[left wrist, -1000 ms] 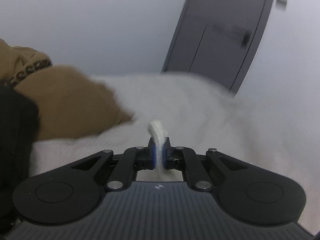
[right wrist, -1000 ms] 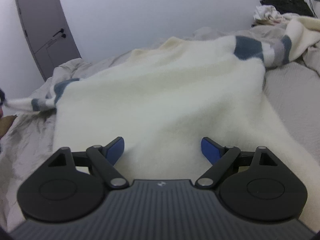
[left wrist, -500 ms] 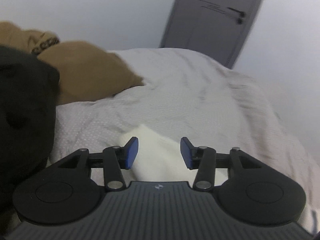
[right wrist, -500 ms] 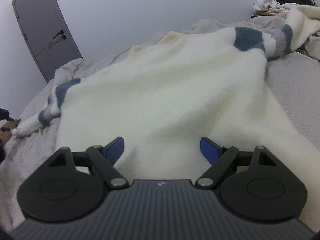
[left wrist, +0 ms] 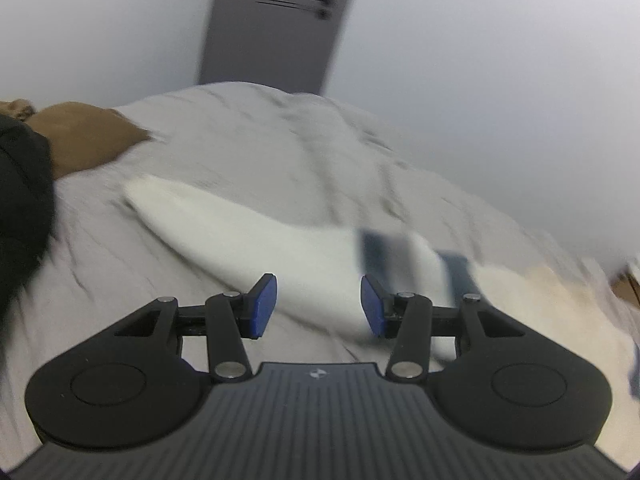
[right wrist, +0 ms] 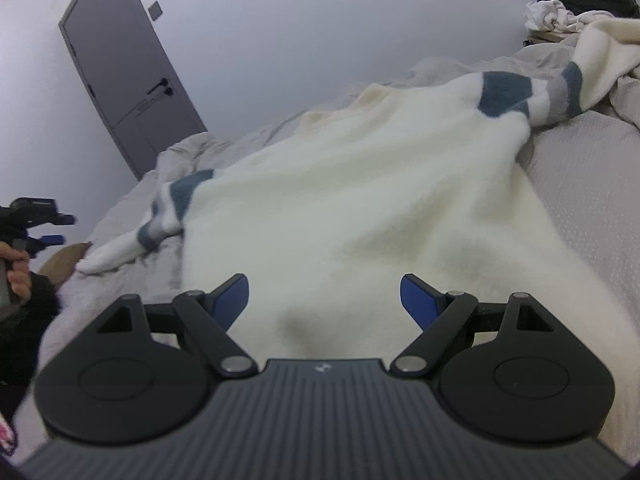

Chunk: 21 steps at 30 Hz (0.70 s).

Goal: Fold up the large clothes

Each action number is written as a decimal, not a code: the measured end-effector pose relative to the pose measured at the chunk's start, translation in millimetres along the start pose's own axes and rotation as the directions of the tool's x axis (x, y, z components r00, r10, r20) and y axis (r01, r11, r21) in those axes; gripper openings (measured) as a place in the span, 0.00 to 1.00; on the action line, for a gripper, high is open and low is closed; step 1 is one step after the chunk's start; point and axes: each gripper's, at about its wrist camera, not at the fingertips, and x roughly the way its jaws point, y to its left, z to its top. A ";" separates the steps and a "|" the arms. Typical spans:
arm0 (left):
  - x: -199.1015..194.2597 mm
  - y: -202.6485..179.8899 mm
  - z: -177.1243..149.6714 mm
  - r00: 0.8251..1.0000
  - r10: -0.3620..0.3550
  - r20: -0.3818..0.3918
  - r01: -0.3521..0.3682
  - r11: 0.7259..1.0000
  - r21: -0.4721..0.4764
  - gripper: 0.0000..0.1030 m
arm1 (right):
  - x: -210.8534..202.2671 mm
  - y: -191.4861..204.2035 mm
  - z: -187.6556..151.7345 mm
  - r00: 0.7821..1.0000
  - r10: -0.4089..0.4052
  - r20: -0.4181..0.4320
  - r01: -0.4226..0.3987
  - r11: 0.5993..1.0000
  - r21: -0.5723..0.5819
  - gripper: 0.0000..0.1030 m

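Note:
A large cream sweater lies spread on the bed, with blue and grey bands on both sleeves. Its left sleeve stretches out flat on the grey bedding, cuff toward the far left. My left gripper hovers open just above that sleeve, nothing between its blue pads; it also shows at the left edge as the left gripper in a hand. My right gripper is open wide over the sweater's lower body. The right sleeve runs off to the far right.
A brown garment and a black one lie at the left of the bed. The grey door stands behind. A heap of white and black clothes sits at the far right. Grey bedding covers the bed.
My left gripper let go of the sleeve cuff, opened and pulled back toward the right. The sleeve now lies flat on the bedding. The right gripper shifted slightly and stayed open.

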 end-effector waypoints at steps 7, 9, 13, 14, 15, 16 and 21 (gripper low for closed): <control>-46.6 -69.8 -71.0 0.989 -0.137 -0.049 0.140 0.988 0.071 0.51 | -27.2 15.7 -9.6 0.998 0.068 -0.013 -0.068 0.995 -0.067 0.82; -57.9 -82.8 -90.5 0.980 -0.184 -0.070 0.188 0.980 0.059 0.51 | -36.8 18.8 -15.5 0.996 0.091 -0.026 -0.092 0.992 -0.089 0.82; -82.9 -103.6 -132.0 0.949 -0.281 -0.144 0.280 0.960 -0.024 0.51 | -48.9 21.1 -25.3 0.990 0.118 -0.072 -0.125 0.986 -0.107 0.82; -90.2 -110.2 -143.1 0.940 -0.296 -0.169 0.294 0.955 -0.039 0.51 | -50.8 21.8 -26.4 0.989 0.122 -0.084 -0.131 0.986 -0.106 0.82; -96.0 -115.4 -152.8 0.930 -0.319 -0.182 0.315 0.948 -0.051 0.51 | -52.7 22.3 -27.4 0.986 0.131 -0.100 -0.141 0.985 -0.103 0.82; -104.8 -120.6 -164.0 0.919 -0.343 -0.196 0.336 0.939 -0.069 0.51 | -54.6 23.4 -29.1 0.985 0.135 -0.111 -0.146 0.984 -0.104 0.82; -109.7 -115.5 -202.6 0.865 -0.424 -0.268 0.381 0.903 -0.198 0.50 | -55.1 30.8 -37.8 0.977 0.124 -0.171 -0.149 0.979 -0.142 0.79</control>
